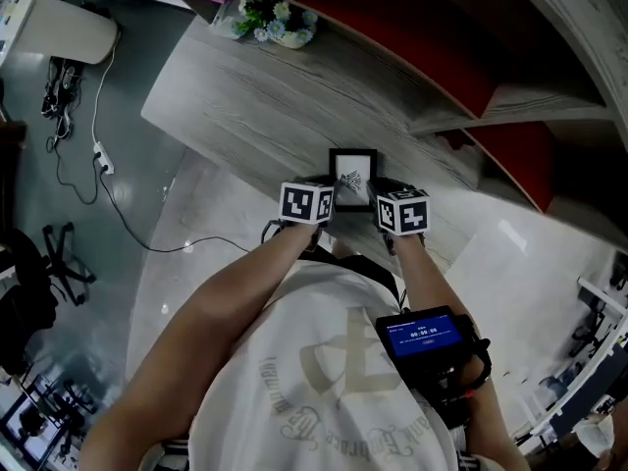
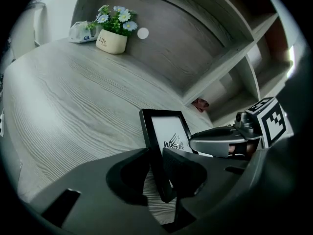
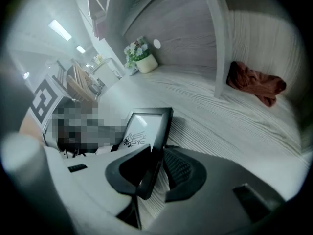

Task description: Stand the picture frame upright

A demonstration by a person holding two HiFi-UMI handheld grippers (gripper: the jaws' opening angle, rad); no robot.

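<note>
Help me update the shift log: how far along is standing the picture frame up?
Done: the black rectangular picture frame is raised nearly upright, with its bottom edge on the grey wood-grain desk. In hand: the left gripper and right gripper each clamp a side edge. Remaining: letting go so it stands alone; its back support isn't visible.

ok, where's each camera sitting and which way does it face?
Head view: on the head, steeply down at desk, frame, left gripper, right gripper; forearms, torso show.
Left gripper view: rides left gripper, looks along its jaws, shut on frame's edge; right gripper shows too.
Right gripper view: rides right gripper, looks along its jaws, shut on frame's other edge.
Shared: all three see frame and flower pot.
</note>
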